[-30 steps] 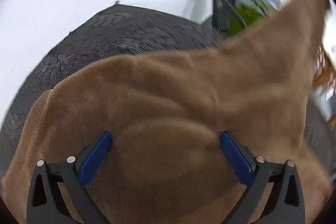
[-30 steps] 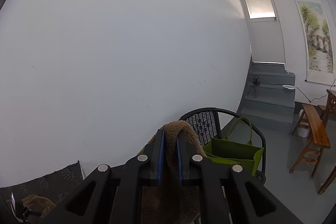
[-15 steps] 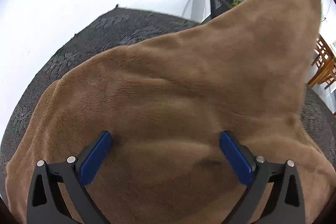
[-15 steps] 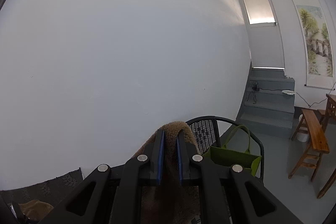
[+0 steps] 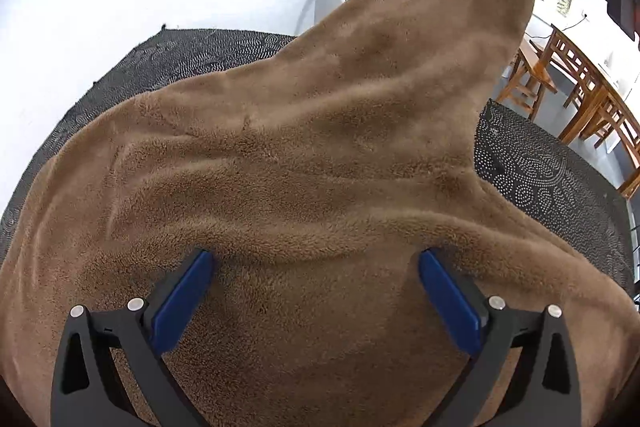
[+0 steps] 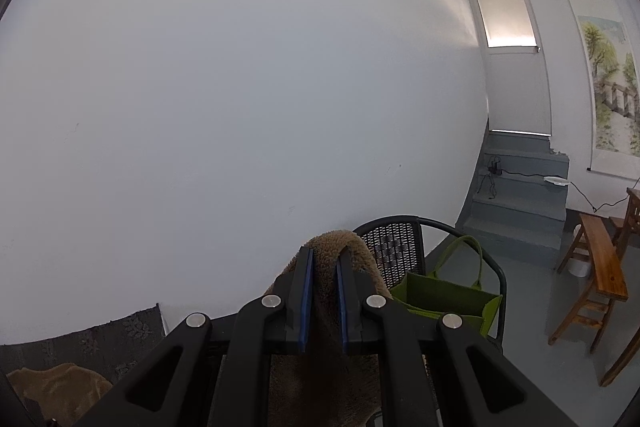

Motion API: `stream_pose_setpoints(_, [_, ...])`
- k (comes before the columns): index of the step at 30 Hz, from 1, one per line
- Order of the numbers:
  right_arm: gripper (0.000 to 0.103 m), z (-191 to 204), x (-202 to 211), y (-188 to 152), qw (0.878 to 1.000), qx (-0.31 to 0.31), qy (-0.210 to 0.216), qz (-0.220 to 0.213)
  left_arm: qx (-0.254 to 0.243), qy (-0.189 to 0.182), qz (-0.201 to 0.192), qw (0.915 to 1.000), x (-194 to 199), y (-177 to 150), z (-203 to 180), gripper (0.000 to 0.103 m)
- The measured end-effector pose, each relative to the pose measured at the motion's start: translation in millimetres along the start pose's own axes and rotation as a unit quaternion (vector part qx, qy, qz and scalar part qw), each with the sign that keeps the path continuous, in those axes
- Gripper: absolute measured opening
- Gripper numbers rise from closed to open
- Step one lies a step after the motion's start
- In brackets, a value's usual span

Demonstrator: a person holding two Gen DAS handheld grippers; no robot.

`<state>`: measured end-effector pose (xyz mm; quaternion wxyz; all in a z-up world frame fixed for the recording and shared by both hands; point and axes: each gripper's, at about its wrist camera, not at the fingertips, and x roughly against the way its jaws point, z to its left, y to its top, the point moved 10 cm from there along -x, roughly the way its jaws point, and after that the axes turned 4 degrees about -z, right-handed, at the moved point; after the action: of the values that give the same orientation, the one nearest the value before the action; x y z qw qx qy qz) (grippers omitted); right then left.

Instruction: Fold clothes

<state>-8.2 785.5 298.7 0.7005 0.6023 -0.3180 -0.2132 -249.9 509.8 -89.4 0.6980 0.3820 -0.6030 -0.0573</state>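
A brown fleece garment (image 5: 320,107) lies spread over a table with a dark patterned cloth (image 5: 192,55). One end of it is pulled up in a peak toward the upper right. My left gripper (image 5: 316,259) points down at the garment, open wide, its blue pads (image 5: 180,303) resting on the fleece on either side of a soft ridge. My right gripper (image 6: 325,253) is shut on the lifted end of the garment (image 6: 332,239), which hangs down between and below its fingers. More of the garment (image 6: 60,387) shows at the lower left.
A white wall stands behind the table. A black mesh chair (image 6: 396,247) holds a green felt bag (image 6: 440,299). To the right are grey steps (image 6: 520,203), a wooden bench (image 6: 600,259) and wooden furniture (image 5: 580,87).
In the left wrist view the garment's lifted end has risen and stretched further toward the upper right, and the camera has slid across the fleece. The right gripper keeps its hold.
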Motion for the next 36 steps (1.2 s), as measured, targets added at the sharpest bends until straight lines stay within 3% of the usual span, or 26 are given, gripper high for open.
stream_pose_setpoints(11, [0.012,33,22,17,0.999,0.01,0.042,-0.018,0.024,-0.011,0.008,0.9996,7,-3,1,0.103])
stream_pose_setpoints(17, [0.012,88,44,15,0.993,0.046,0.104,-0.021,0.094,-0.063,-0.007,0.9935,27,6,2,0.103])
stream_pose_setpoints(24, [0.012,183,78,-19,0.973,0.101,0.206,-0.009,0.167,-0.108,-0.04,0.9793,70,11,7,0.103])
stream_pose_setpoints(28, [0.012,239,100,-47,0.955,0.137,0.264,-0.003,0.203,-0.114,-0.048,0.9714,85,2,25,0.103])
stream_pose_setpoints(31, [0.012,271,110,-70,0.938,0.142,0.316,0.026,0.246,-0.11,-0.045,0.9619,95,-18,39,0.103])
stream_pose_setpoints(34, [0.012,278,107,-90,0.928,0.129,0.344,0.059,0.259,-0.098,-0.038,0.9602,97,-36,48,0.103])
stream_pose_setpoints(36, [0.018,255,89,-101,0.938,0.104,0.32,0.084,0.265,-0.091,-0.033,0.9594,93,-46,54,0.103])
